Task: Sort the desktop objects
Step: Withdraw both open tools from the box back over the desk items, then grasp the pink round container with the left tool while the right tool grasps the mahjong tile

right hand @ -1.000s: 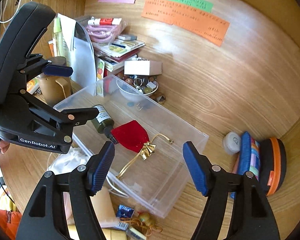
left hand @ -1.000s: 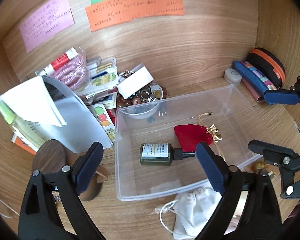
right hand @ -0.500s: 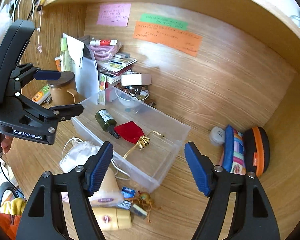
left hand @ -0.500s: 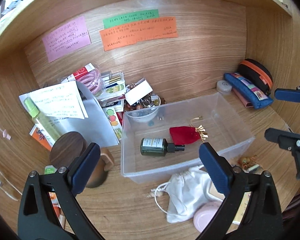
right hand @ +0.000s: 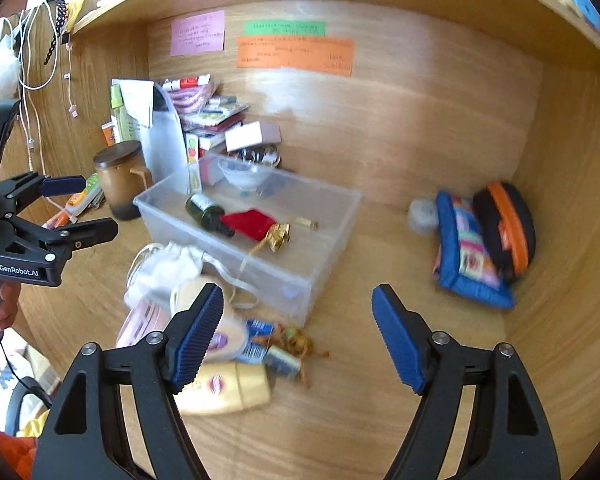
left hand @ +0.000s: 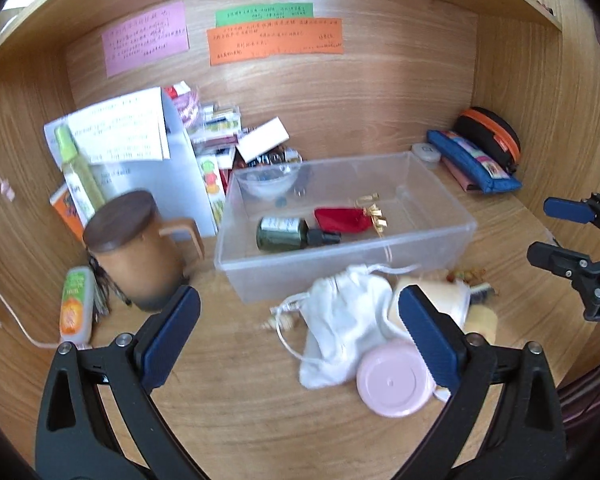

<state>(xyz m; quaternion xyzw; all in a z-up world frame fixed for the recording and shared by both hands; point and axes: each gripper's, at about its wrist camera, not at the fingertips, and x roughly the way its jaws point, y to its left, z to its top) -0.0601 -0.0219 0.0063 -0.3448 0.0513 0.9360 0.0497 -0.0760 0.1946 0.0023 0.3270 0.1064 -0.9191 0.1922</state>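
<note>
A clear plastic bin stands mid-desk. In it lie a dark green bottle and a red pouch with a gold bow. In front of the bin lie a white drawstring bag, a pink round lid, cream tubes and small trinkets. My left gripper is open and empty, above the desk in front of the bin. My right gripper is open and empty, right of the bin's near corner.
A brown lidded mug stands left of the bin, with papers, a spray bottle and stacked boxes behind. A blue pouch and an orange-trimmed black case lie at the right wall. Wooden walls enclose three sides.
Both grippers have pulled back and away from the bin, so more of the desk front shows. Both stay open and empty. The bin's contents have not moved.
</note>
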